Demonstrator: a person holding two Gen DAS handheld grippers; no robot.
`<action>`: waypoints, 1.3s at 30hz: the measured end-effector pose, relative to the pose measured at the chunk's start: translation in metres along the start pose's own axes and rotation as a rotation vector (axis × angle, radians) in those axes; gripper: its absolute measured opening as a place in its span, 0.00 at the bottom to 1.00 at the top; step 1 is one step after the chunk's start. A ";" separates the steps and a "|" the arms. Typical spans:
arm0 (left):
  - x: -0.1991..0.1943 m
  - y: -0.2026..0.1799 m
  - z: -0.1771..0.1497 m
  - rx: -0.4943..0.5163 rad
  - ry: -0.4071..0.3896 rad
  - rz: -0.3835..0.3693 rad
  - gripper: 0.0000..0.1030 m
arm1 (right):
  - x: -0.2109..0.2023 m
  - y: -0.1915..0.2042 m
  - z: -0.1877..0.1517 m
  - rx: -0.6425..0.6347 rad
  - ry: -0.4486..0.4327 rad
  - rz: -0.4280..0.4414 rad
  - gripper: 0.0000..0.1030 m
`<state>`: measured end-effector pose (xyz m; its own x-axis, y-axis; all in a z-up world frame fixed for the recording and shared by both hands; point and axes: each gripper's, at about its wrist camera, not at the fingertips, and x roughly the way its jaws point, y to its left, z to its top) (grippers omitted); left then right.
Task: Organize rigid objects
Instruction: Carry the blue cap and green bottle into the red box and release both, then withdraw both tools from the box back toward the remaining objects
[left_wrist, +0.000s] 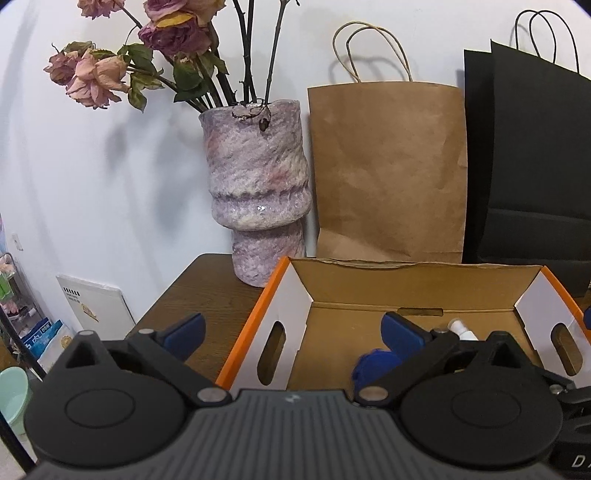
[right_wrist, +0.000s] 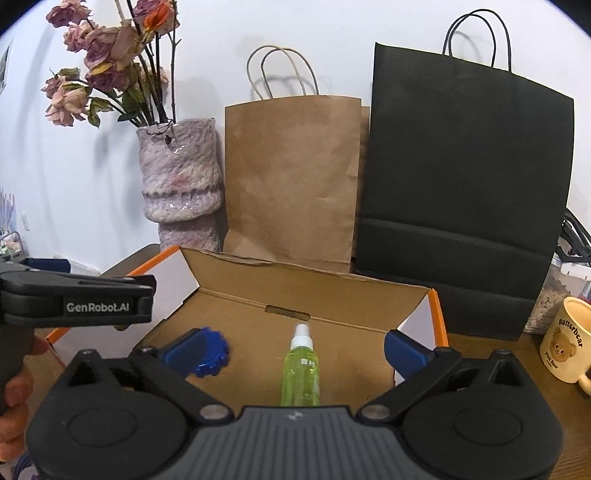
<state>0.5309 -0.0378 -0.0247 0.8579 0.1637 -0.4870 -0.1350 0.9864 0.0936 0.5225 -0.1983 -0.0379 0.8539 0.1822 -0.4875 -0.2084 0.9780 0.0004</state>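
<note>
We are holding both grippers, left gripper (left_wrist: 293, 332) and right gripper (right_wrist: 295, 349), jaws wide and gripping nothing, over the open orange-edged cardboard box (right_wrist: 332, 299), where the green spray bottle (right_wrist: 301, 373) is lying right of the blue toothed plastic piece (right_wrist: 214, 354).

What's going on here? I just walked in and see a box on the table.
A person holding a gripper in each hand is sorting items into the cardboard box. A green spray bottle and a blue toothed piece lie inside. The right gripper and left gripper are open, holding nothing.
</note>
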 end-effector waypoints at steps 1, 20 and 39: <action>-0.001 0.000 0.000 0.000 -0.001 -0.001 1.00 | 0.000 0.000 0.000 0.000 0.000 0.000 1.00; -0.014 0.007 0.000 -0.029 -0.011 0.000 1.00 | -0.016 0.000 -0.004 0.004 -0.019 -0.001 1.00; -0.074 0.023 -0.013 -0.056 -0.053 -0.022 1.00 | -0.087 0.006 -0.019 0.019 -0.118 -0.004 1.00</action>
<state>0.4581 -0.0266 0.0023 0.8858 0.1425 -0.4416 -0.1423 0.9893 0.0338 0.4384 -0.2104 -0.0120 0.9051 0.1879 -0.3815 -0.1968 0.9803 0.0159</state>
